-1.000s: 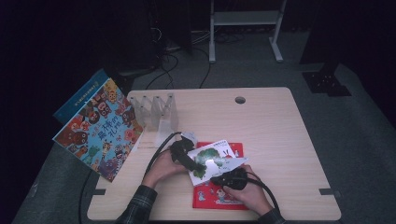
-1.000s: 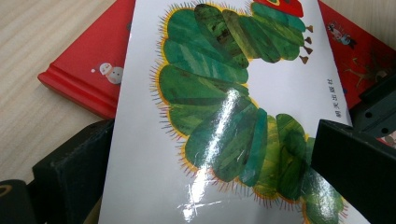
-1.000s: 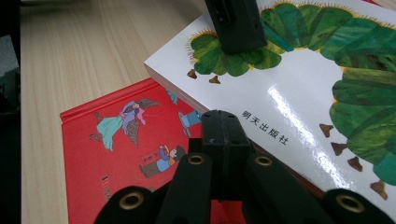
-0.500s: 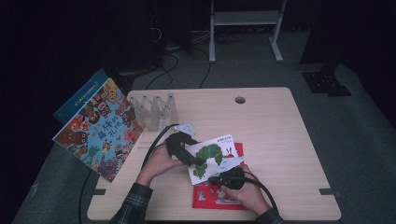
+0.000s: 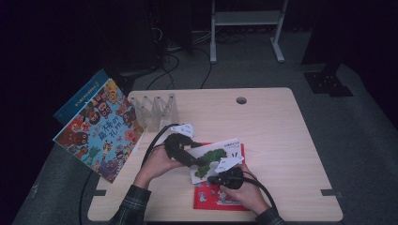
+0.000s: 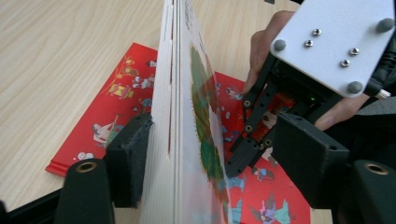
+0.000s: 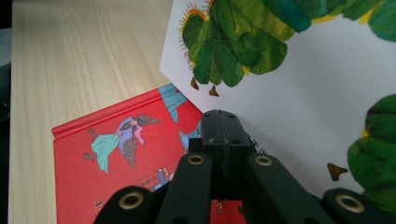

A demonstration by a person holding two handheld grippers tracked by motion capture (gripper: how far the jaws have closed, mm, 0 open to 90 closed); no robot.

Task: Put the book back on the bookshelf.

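At the table's [image 5: 281,131] left edge a large picture book [image 5: 96,131] leans half off the tabletop, its cover crowded with cartoon animals and big Chinese characters that are too small to read; a blue book [image 5: 77,100] shows behind it. Just beside it, near the far left corner, stands a clear plastic rack [image 5: 155,110] with upright dividers. Toward the middle of the near edge, the left gripper [image 5: 199,161] reaches in from the left hand [image 5: 157,164] with its jaws set around the edge of a white picture book [image 5: 213,154] bearing a green caterpillar. In the left gripper view this book [image 6: 180,116] stands on edge between the two pads; the left pad [image 6: 130,158] lies against the pages while the right pad sits a little off the cover, and the jaws have just been closing. A line of small print runs along the book's top edge, unreadable. Beneath it a red picture book [image 5: 220,197] with small painted figures lies flat near the table's near edge. The right gripper [image 5: 220,178], in the right hand [image 5: 246,194], is clenched tight with nothing between its jaws, its tip [image 7: 222,128] resting over the red book at the white cover's lower edge.
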